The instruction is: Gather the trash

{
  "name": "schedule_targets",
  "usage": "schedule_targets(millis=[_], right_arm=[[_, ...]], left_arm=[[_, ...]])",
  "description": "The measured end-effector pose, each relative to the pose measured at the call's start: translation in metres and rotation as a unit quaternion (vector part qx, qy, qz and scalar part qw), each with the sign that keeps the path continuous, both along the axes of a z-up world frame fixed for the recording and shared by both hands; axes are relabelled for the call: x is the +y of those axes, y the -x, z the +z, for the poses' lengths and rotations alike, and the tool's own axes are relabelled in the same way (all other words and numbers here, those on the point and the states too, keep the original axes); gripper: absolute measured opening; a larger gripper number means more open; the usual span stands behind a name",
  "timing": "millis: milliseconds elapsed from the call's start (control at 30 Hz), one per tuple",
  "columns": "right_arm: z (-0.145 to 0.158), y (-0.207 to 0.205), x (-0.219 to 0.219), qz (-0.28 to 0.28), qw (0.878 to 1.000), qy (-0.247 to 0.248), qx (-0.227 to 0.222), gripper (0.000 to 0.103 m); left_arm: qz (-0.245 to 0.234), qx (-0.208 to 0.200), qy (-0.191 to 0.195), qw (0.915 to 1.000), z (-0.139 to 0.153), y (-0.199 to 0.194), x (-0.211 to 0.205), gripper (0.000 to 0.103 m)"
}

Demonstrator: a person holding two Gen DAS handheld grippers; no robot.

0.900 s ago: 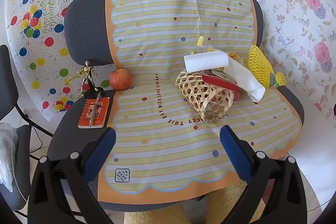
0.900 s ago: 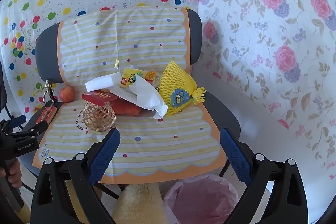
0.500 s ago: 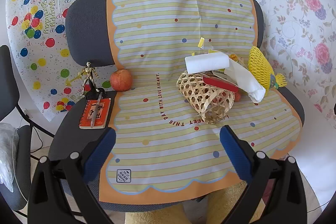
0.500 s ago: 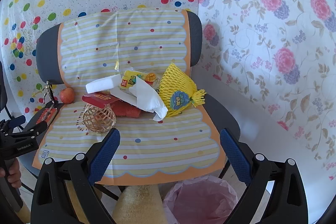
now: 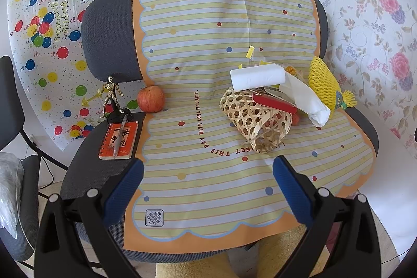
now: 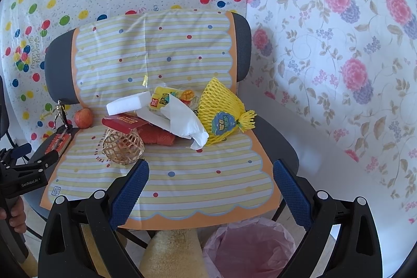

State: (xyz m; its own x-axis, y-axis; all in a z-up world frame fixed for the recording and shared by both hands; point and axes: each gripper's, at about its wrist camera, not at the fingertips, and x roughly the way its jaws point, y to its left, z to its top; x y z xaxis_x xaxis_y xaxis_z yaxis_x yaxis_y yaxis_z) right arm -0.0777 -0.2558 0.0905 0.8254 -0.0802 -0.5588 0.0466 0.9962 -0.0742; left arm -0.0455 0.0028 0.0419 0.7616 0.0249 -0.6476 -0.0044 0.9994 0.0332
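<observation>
Both views have barely shifted since the earlier frames. Both tongs, the left gripper and the right gripper, hang spread and empty. All the trash lies ahead of them, uncollected; the pink-lined bin sits just below the right one.

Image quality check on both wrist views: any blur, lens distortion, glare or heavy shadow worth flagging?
Left wrist view: sharp, even daylight; fisheye bends the grey chair back, dark corners; print on the striped yellow mat reads clearly. Right wrist view: equally sharp, same bowing; soft shadow on the floral wall beside the chair; the pink-lined bin is partly hidden behind the right gripper. No glare.
</observation>
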Motion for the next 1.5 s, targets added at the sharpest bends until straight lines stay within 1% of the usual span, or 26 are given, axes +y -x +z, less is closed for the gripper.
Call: schedule_targets(millis=[200, 300, 400, 433, 467, 500, 633, 767, 933, 1100, 1167, 1367, 1467, 1500], right_arm=[[0.001, -0.002, 0.005, -0.002, 1.0, 0.004, 0.002, 0.095], [-0.002, 0.0, -0.004, 0.001, 0.999, -0.031, -0.011, 0.095], [-0.002, 0.0, -0.005, 0.001, 1.0, -0.026, -0.008, 0.095], [-0.001, 0.001, -0.007, 0.001, 0.998, -0.055, -0.019, 0.095], [-0.001, 0.001, -0.009, 0.002, 0.997, -0.069, -0.025, 0.095], [-0.001, 0.001, -0.009, 0.002, 0.997, -0.074, -0.026, 0.095], [-0.001, 0.001, -0.007, 0.002, 0.999, -0.05, -0.018, 0.095], [-0.002, 0.001, -0.007, 0.003, 0.998, -0.054, -0.019, 0.095], [-0.007, -0.002, -0.008, 0.004, 0.999, -0.04, -0.004, 0.095], [-0.017, -0.017, -0.013, -0.001, 0.998, -0.059, 0.012, 0.095], [-0.023, -0.027, -0.015, -0.001, 0.997, -0.075, 0.028, 0.095], [-0.044, -0.065, -0.016, 0.028, 0.997, -0.067, 0.024, 0.095], [-0.054, -0.086, -0.017, 0.055, 0.994, -0.097, 0.006, 0.095], [-0.058, -0.095, -0.017, 0.066, 0.992, -0.108, 0.01, 0.095]], left_arm=[[0.0, 0.0, -0.001, 1.0, 0.0, 0.0, 0.0, 0.096], [0.0, 0.0, -0.001, 1.0, 0.0, 0.0, 0.0, 0.096], [0.0, 0.0, 0.0, 1.0, 0.0, 0.0, 0.001, 0.096], [-0.001, 0.0, 0.0, 1.0, 0.0, 0.001, 0.002, 0.096], [0.0, 0.0, -0.001, 1.0, 0.0, 0.0, 0.001, 0.096], [0.0, 0.0, -0.001, 1.0, 0.0, 0.001, 0.002, 0.096], [0.001, 0.0, -0.001, 1.0, 0.0, 0.001, 0.003, 0.096], [0.001, 0.003, -0.001, 1.0, -0.002, 0.001, 0.004, 0.096], [0.002, 0.007, -0.003, 1.0, -0.005, -0.001, 0.004, 0.096], [0.008, 0.016, -0.006, 0.9998, -0.011, -0.01, 0.005, 0.096], [0.009, 0.019, -0.007, 0.9997, -0.014, -0.015, 0.006, 0.096], [0.004, 0.024, 0.001, 0.9997, -0.022, -0.031, 0.006, 0.096], [-0.004, 0.021, 0.001, 0.9998, -0.025, -0.041, 0.002, 0.096], [-0.008, 0.021, 0.003, 0.9997, -0.025, -0.044, 0.0, 0.096]])
